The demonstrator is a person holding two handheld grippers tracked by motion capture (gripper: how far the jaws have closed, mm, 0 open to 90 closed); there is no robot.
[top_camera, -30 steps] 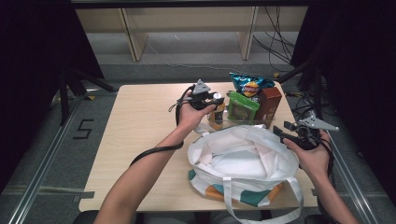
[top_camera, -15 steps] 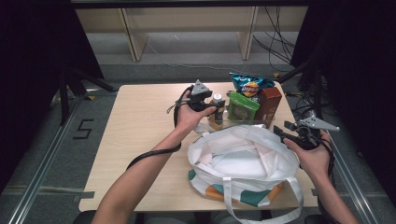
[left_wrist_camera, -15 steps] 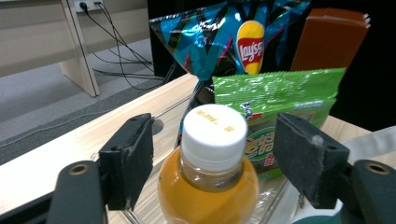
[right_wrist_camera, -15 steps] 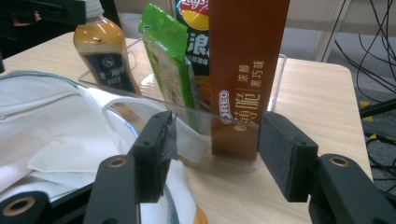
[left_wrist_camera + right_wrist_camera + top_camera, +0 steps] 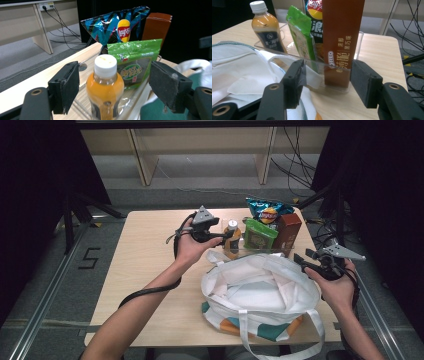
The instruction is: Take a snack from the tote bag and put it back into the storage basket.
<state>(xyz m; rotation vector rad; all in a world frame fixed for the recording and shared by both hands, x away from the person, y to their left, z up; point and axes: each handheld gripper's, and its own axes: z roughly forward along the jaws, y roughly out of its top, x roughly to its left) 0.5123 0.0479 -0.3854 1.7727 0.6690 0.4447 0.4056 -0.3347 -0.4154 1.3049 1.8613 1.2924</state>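
Note:
An orange drink bottle (image 5: 231, 239) with a white cap stands upright at the left end of a clear tray (image 5: 265, 251). My left gripper (image 5: 225, 236) is level with it; its jaws have just been opening and stand open. In the left gripper view the bottle (image 5: 105, 87) is between the pads of my left gripper (image 5: 115, 77), with a gap on each side. My right gripper (image 5: 301, 260) is open at the right rim of the white tote bag (image 5: 260, 290). In its own view my right gripper (image 5: 327, 77) is empty and faces the brown box (image 5: 340, 37).
The tray also holds a green snack packet (image 5: 259, 236), a blue chip bag (image 5: 268, 211) and the brown box (image 5: 288, 230). The open bag lies in front of it near the table's front edge. The left part of the table (image 5: 145, 250) is bare wood.
The left jaws have opened off the bottle, and the left hand has drawn back a little to the left and up. The bottle stays in the tray. The right hand has not moved.

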